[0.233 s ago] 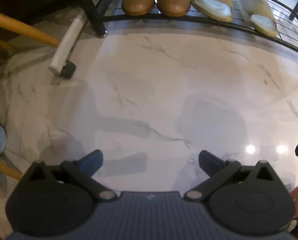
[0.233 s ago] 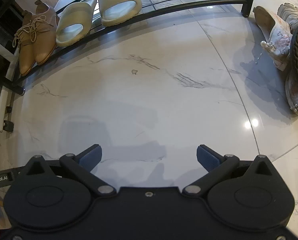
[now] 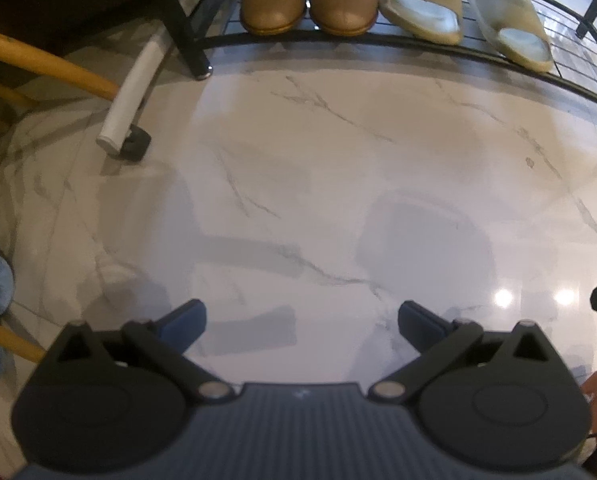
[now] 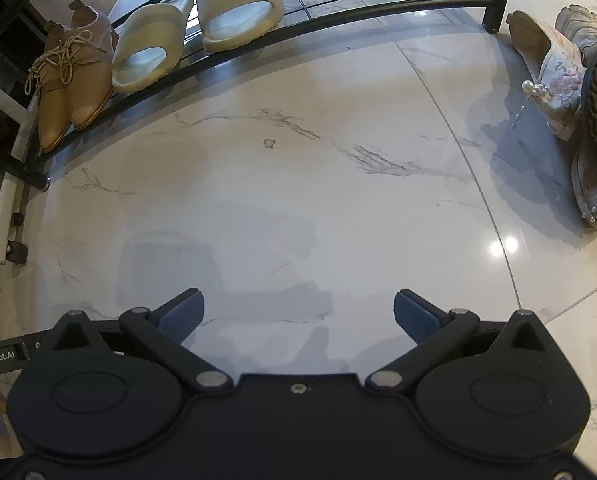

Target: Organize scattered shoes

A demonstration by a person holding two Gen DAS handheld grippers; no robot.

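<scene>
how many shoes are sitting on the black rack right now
4, side by side on the black rack: two tan lace-up shoes at its left end, then two cream slides. Others may sit out of frame.

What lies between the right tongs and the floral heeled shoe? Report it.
Only bare marble floor separates the open right tongs from the floral heeled shoe, per the right wrist view.

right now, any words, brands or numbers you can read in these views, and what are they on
"enRobot.AI": white letters on a black bar at the left edge of the right wrist view, beside the right gripper; the start of the word is cut off by the frame.
No other text: none can be made out on the tan lace-up shoes, the cream slides or the embroidered shoes.
</scene>
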